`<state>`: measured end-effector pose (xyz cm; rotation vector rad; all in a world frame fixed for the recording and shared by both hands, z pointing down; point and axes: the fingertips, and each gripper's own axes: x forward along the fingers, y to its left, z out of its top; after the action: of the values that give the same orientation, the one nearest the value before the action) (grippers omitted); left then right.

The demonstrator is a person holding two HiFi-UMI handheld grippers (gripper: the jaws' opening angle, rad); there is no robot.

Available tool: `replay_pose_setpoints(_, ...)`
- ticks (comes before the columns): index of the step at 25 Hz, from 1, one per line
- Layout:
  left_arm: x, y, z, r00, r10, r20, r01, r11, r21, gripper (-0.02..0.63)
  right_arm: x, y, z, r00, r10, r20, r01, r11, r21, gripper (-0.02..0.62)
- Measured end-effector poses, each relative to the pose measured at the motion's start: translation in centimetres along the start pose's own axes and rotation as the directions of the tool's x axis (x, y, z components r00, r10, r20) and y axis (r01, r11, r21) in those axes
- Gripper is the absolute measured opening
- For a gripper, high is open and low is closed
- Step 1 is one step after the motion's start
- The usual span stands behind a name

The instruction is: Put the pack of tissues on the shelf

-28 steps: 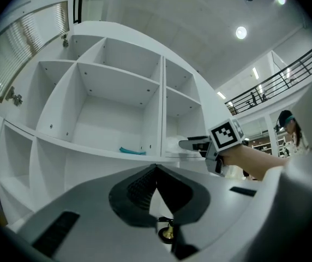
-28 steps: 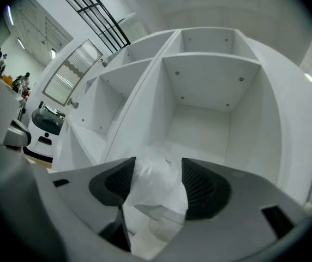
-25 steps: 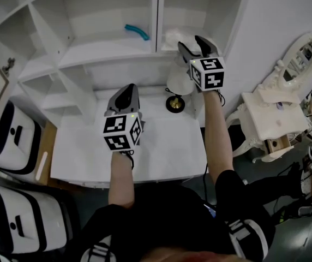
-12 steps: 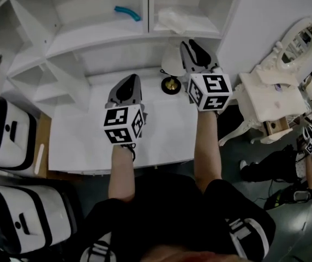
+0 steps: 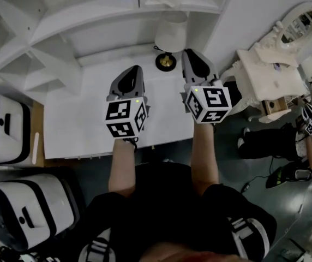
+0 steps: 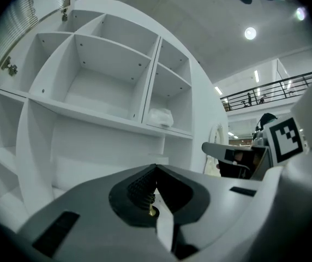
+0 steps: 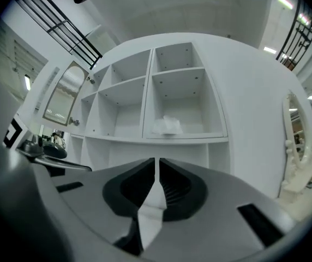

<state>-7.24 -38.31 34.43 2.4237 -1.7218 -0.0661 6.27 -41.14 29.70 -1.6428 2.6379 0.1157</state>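
Holding both empty: our left gripper (image 6: 156,169) has its jaws pressed together, and our right gripper (image 7: 156,165) has just been closing on nothing, jaws now together. Pack of tissues (image 7: 167,125) sits in the shelf's (image 7: 184,138) right-hand compartment, well apart.

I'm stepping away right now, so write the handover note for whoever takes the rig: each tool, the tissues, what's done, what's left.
Grippers: the left tool is shut and empty, over the white desk. The right tool has just been closing; its jaws are now together with nothing between them, over the desk near the lamp.
Things: the pack of tissues lies in the lower of the two right-hand compartments of the shelf, free of both tools.
Done: the pack is on the shelf.
Left: nothing visible for the task; keep both tools clear of the lamp.
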Motion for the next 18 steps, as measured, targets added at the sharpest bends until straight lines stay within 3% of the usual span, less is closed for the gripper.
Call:
replay_pose_setpoints(9,-0.1,-3.0,-3.7,0.998,-0.021,-0.061,0.022,1.0,0.017,0.011,-3.5,1.8,-5.2,0.992,0.04,-0.116,-0.036,0.999,0.038,0.02)
replay_pose_setpoints(18,-0.7,-8.0,-6.4,0.993,-0.085,-0.085,0.088,0.996,0.029,0.011,-8.6,0.9,-7.1,0.992,0.036,-0.124,-0.028,0.998,0.064,0.02)
